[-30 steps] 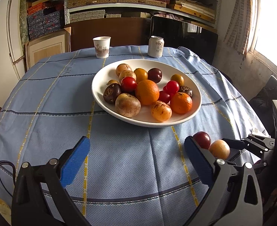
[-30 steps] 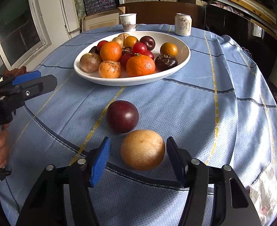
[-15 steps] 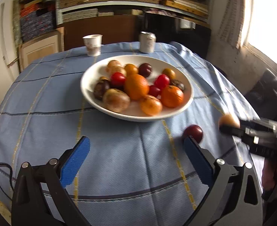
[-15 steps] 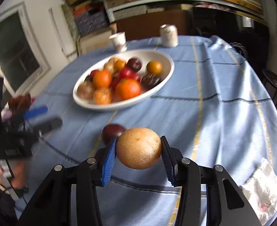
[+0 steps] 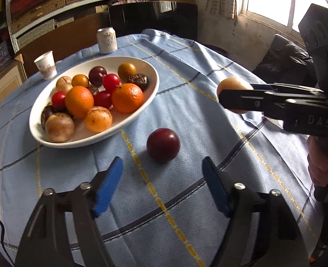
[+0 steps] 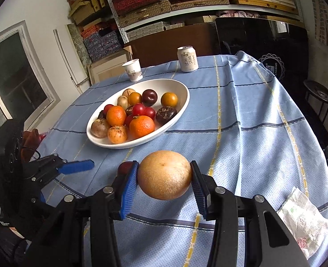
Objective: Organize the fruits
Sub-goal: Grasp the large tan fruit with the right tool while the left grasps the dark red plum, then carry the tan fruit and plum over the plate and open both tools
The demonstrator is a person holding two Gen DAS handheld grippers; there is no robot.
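A white oval bowl (image 5: 150, 95) (image 6: 181, 109) holds several fruits: oranges, red tomatoes, dark plums, brown round fruits. My right gripper (image 6: 164, 176) is shut on a tan round fruit (image 6: 165, 174) and holds it above the blue cloth; it also shows in the left wrist view (image 5: 233, 86). A dark red plum (image 5: 163, 145) lies on the cloth in front of the bowl, partly hidden behind my right finger (image 6: 125, 169). My left gripper (image 5: 162, 187) is open and empty, just short of the plum, seen at the left in the right wrist view (image 6: 77, 166).
A paper cup (image 5: 45, 65) (image 6: 132, 70) and a drink can (image 5: 106, 40) (image 6: 187, 59) stand behind the bowl. A packet of tissues (image 6: 302, 220) lies at the cloth's near right edge. Shelves of boxes stand beyond the table.
My right gripper closed on the tan fruit and lifted it off the cloth. My left gripper moved right and forward, so the dark plum now lies just ahead between its fingers.
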